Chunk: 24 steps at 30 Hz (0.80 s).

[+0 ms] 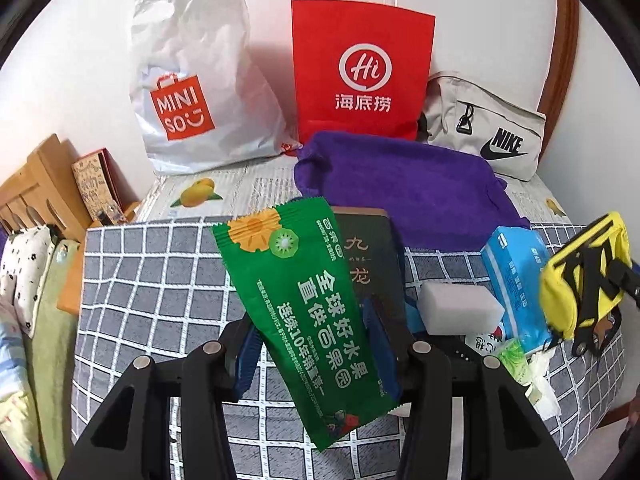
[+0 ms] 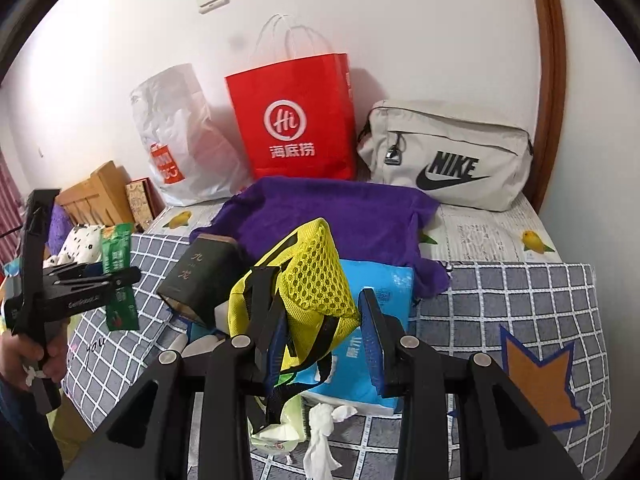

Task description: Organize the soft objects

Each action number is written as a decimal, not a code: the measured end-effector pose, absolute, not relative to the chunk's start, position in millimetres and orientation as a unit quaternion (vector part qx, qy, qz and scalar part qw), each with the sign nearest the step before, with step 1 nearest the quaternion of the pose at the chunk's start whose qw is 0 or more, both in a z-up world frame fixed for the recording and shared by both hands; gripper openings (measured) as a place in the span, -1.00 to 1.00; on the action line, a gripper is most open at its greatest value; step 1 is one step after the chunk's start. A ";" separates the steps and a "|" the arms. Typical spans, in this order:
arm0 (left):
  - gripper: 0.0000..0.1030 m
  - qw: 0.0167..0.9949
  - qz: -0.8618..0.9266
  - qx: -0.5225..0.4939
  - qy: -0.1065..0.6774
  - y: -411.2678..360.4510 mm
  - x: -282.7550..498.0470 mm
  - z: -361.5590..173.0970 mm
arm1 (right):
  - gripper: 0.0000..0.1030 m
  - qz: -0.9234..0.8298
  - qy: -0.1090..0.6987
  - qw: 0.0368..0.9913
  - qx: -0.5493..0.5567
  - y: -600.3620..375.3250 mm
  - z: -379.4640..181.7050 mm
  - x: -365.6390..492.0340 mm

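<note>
Fingers (image 1: 248, 354) of the left gripper (image 1: 312, 344) are closing on a green snack packet (image 1: 308, 312), holding it tilted in the air above the grid-patterned cloth (image 1: 160, 272) covering the near part of the bed. Across from it, the right gripper (image 2: 320, 336) is pinching a yellow mesh pouch (image 2: 316, 276) with black straps, its blue-padded fingers (image 2: 374, 340) pressing the pouch from both sides while the straps are dangling below. Under that pouch a blue tissue pack (image 2: 380, 292) is lying on the cloth, with crumpled white tissue (image 2: 324, 424) and a pale green wipe packet (image 2: 280, 436) spilling at its near edge. Just left of the tissue pack a white sponge block (image 1: 460, 308) is resting, and a dark green box (image 2: 200, 276) with gold characters is leaning beside it. Behind these, a purple towel (image 1: 408, 188) is sprawling across the bed, partly over the fruit-printed sheet (image 1: 240, 188). Along the white wall (image 2: 400, 40) at the back, a white MINISO plastic bag (image 1: 192, 92), a red paper bag (image 1: 360, 72) and a beige NIKE pouch (image 2: 448, 156) are standing side by side. Off the bed's left edge, a wooden rack (image 1: 36, 188) and a patterned booklet (image 1: 96, 188) are sitting near a spotted cushion (image 1: 24, 272).
</note>
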<state>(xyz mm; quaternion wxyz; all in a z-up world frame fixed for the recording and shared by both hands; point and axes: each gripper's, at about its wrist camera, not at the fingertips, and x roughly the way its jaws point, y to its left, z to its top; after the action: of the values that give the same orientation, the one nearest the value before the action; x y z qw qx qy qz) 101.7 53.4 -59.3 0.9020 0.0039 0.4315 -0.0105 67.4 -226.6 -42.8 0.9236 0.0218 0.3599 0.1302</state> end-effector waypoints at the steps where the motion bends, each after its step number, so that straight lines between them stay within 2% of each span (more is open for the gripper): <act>1: -0.09 0.901 -0.011 0.003 0.434 52.9 102.4 -62.1 | -0.33 0.132 0.362 0.923 0.012 -221.8 -45.8 65.7; 6: -0.09 0.898 -0.017 0.002 0.439 49.6 99.7 -68.7 | -0.34 0.133 0.378 0.914 -0.064 -191.4 -73.0 55.0; 15: -0.09 0.894 -0.027 -0.004 0.447 48.8 93.2 -77.8 | -0.34 0.155 0.385 0.901 -0.126 -154.9 -101.1 29.4; 24: -0.09 0.890 -0.033 -0.010 0.456 49.6 90.4 -86.3 | -0.32 0.141 0.446 0.880 -0.083 -175.9 -115.2 24.1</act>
<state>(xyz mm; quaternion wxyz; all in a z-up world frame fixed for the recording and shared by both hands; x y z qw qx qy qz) 90.4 49.6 -86.3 0.8895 -0.0099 0.4556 -0.0327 24.1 -175.9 -115.2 0.8798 -0.0827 0.4462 0.1414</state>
